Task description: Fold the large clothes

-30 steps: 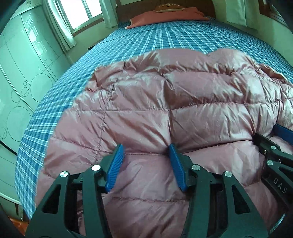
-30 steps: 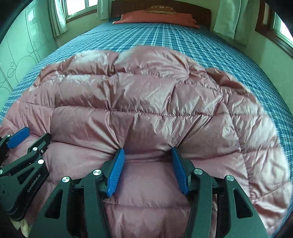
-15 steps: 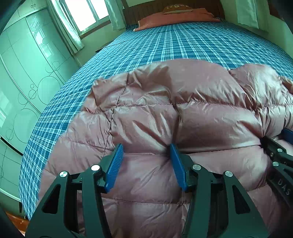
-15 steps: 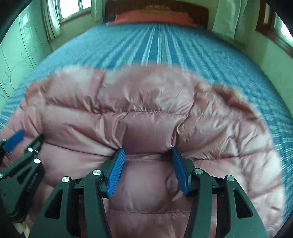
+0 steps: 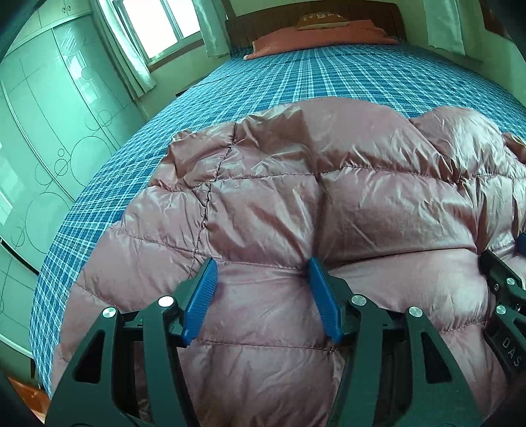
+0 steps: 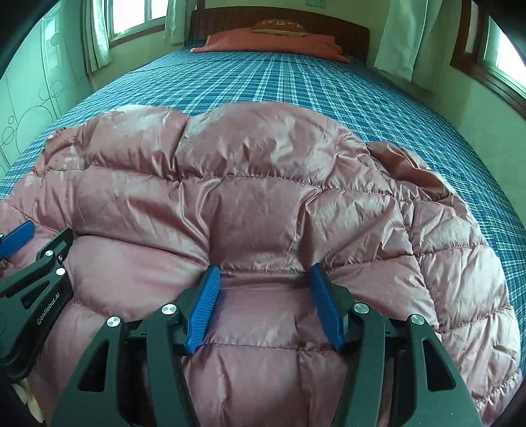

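A pink quilted down jacket lies spread on the blue plaid bed; it also fills the right wrist view. My left gripper has its blue pads apart with a thick roll of the jacket between them, near the jacket's left part. My right gripper likewise has its pads apart around a thick fold of the jacket. The right gripper shows at the right edge of the left wrist view, the left gripper at the left edge of the right wrist view. Whether the pads press the fabric is unclear.
The blue plaid bed stretches ahead to a red pillow and a wooden headboard. A pale wardrobe stands left of the bed. Windows with curtains are at the left and right.
Both grippers have moved forward and lower over the jacket, pushing its near part toward the headboard; the far edge now bunches higher. The gap between the pads looks the same.
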A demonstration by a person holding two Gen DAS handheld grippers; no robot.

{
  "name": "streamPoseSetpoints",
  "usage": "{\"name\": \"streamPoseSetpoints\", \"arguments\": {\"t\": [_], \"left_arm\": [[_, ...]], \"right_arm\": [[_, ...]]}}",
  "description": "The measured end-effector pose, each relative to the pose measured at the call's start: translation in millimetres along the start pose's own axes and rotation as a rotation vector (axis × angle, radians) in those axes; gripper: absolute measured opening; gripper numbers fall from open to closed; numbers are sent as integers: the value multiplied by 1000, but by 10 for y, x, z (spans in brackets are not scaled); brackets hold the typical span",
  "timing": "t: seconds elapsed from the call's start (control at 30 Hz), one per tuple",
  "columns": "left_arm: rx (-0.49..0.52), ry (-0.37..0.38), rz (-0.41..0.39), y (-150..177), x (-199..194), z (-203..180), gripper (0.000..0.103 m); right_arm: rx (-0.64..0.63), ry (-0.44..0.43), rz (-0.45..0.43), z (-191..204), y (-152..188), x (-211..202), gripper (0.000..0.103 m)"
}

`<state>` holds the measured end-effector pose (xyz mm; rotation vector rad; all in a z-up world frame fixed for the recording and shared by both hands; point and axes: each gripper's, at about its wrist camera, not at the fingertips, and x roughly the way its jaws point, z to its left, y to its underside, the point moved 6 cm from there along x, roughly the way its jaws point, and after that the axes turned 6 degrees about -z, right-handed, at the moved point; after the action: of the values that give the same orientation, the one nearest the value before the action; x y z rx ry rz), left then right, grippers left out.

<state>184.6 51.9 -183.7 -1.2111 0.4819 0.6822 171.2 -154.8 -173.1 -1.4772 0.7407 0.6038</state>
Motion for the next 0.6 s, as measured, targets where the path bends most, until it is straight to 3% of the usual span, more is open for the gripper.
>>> {"name": "streamPoseSetpoints", "arguments": {"t": [0.6], "left_arm": [[-12,7,-11,11,23,22,57]], "right_arm": [[-7,6,-38,125,6,-247,57]]}}
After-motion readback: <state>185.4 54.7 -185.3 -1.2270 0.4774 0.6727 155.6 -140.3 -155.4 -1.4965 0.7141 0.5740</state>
